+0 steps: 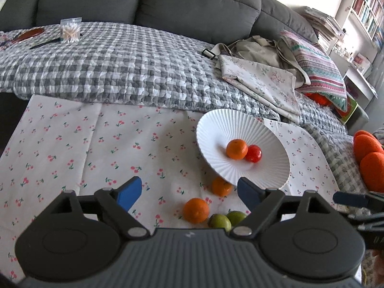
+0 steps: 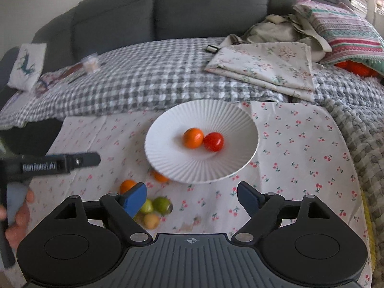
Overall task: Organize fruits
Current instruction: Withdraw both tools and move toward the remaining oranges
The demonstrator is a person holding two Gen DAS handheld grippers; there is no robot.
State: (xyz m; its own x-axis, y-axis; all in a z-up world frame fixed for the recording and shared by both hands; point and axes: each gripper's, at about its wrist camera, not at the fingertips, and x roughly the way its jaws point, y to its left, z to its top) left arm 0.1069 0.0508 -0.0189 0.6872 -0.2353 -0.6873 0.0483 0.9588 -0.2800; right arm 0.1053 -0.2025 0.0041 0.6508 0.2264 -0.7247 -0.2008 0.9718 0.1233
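A white ribbed plate (image 1: 216, 129) (image 2: 168, 163) on the cherry-print cloth holds an orange (image 1: 236, 149) (image 2: 193, 137) and a red tomato-like fruit (image 1: 254, 153) (image 2: 213, 141). On the cloth in front of the plate lie two oranges (image 1: 195, 210) (image 1: 221, 186) and two green fruits (image 1: 219, 221) (image 1: 236, 216). The right wrist view shows them (image 2: 128, 185) (image 2: 159, 177) (image 2: 162, 205) with a yellowish fruit (image 2: 151, 220). My left gripper (image 1: 189, 195) is open above the loose fruits, empty. My right gripper (image 2: 192, 198) is open, empty, in front of the plate.
A grey checked blanket (image 1: 120, 64) covers the sofa behind the cloth. Folded floral fabric (image 1: 261, 81), a beige bag and a striped pillow (image 1: 319, 64) lie to the right. A jar of cotton swabs (image 1: 70, 30) stands at the far left. Orange foam shapes (image 1: 369, 158) sit at the right edge.
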